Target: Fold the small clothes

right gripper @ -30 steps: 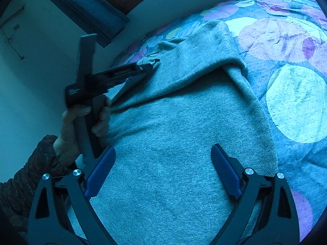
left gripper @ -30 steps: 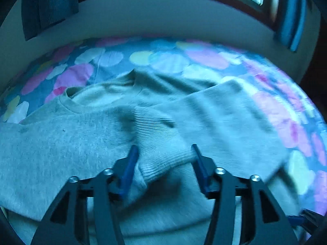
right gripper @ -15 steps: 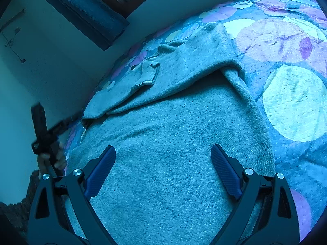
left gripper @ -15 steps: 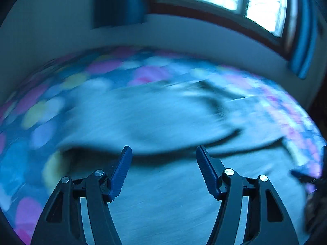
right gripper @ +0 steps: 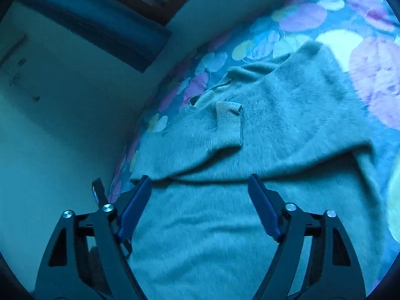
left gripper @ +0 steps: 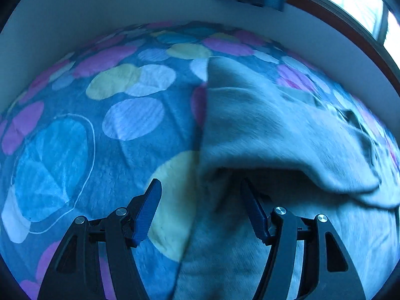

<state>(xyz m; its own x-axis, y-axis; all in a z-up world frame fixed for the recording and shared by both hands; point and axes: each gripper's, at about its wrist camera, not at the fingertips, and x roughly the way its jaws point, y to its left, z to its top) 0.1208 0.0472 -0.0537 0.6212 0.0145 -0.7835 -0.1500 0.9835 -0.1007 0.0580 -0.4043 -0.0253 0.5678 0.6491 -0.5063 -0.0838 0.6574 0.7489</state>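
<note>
A: Left wrist view. The left hand-held gripper (left gripper: 200, 200) let go of the sleeve cuff it was carrying a second ago and has swung to the sweater's (left gripper: 275, 130) side edge. Jaws stand apart with nothing pinched; the garment's edge and a folded-over lip lie between and just ahead of the fingers, and bare bedspread (left gripper: 75, 150) shows under the left finger.

B: So the sleeve fold's done?

A: I'd say so. Right wrist view: the ribbed cuff (right gripper: 228, 125) now lies flat on the chest, ahead of the right hand-held gripper (right gripper: 200, 190) and slightly left of its centre line. A second ago it hung in the other tool. This gripper's jaws are closing, nothing between them but the sweater body below, pads not touching cloth that I can see. Part of the other tool pokes out behind its left finger.

B: Count?

A: One sweater, one bedspread, one cuff in sight, two grippers, both empty. Next is probably the side or hem fold.
</note>
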